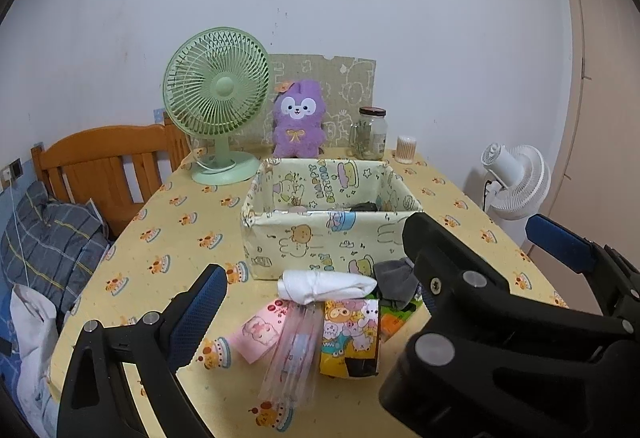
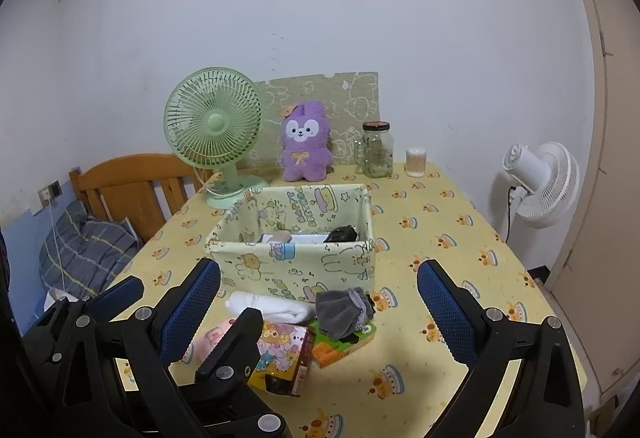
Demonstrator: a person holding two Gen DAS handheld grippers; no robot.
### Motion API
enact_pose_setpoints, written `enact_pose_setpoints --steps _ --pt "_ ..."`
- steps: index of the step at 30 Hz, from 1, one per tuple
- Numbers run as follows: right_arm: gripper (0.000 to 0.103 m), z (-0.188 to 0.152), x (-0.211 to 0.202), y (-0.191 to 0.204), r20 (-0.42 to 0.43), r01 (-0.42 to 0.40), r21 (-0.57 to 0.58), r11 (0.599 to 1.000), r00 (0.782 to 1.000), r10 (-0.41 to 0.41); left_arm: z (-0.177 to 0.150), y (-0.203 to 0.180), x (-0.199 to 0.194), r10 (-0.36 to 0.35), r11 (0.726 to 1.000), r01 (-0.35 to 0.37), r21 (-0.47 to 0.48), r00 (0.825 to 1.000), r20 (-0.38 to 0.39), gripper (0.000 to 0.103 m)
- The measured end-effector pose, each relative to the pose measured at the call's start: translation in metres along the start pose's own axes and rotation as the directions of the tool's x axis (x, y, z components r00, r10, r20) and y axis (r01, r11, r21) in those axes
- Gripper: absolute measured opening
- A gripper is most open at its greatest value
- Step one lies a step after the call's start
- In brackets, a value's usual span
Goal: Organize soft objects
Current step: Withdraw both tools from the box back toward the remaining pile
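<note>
Two claws are hovering over the counter [image 2: 440, 222], both with fingers standing wide apart and gripping nothing. The left claw [image 1: 320, 302] is hanging above the heap of soft things, and the right claw [image 2: 318, 302] is sitting just beside it. A white rolled cloth [image 1: 326, 286] is lying across the heap, touching the front wall of the fabric box [image 1: 320, 242]. A grey sock [image 2: 344, 312] is resting on a green packet [image 2: 346, 344], and a cartoon-printed packet [image 1: 350, 338] is lying nearer the cameras. Something dark is sitting inside the box.
</note>
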State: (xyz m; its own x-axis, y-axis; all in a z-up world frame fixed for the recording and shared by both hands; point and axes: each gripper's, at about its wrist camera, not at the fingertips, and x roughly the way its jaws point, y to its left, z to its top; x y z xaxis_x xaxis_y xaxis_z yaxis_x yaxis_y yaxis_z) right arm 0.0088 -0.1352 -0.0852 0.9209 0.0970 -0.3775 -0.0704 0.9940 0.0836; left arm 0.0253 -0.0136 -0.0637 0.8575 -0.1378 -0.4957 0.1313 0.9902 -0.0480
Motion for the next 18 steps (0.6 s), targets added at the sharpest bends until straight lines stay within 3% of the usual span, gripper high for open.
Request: enact_pose_setpoints --steps 9,18 --pt "0.1 -0.022 0.013 -0.003 -0.049 -0.01 0.045 0.999 0.999 0.012 -0.017 0.002 0.013 0.013 1.0 -0.012 0.008 0.999 -0.053 0.098" --pt "0.1 -0.043 0.03 0.001 -0.092 0.004 0.036 0.999 0.996 -0.001 -0.035 0.009 0.027 0.007 1.0 -0.006 0.019 0.996 -0.09 0.09"
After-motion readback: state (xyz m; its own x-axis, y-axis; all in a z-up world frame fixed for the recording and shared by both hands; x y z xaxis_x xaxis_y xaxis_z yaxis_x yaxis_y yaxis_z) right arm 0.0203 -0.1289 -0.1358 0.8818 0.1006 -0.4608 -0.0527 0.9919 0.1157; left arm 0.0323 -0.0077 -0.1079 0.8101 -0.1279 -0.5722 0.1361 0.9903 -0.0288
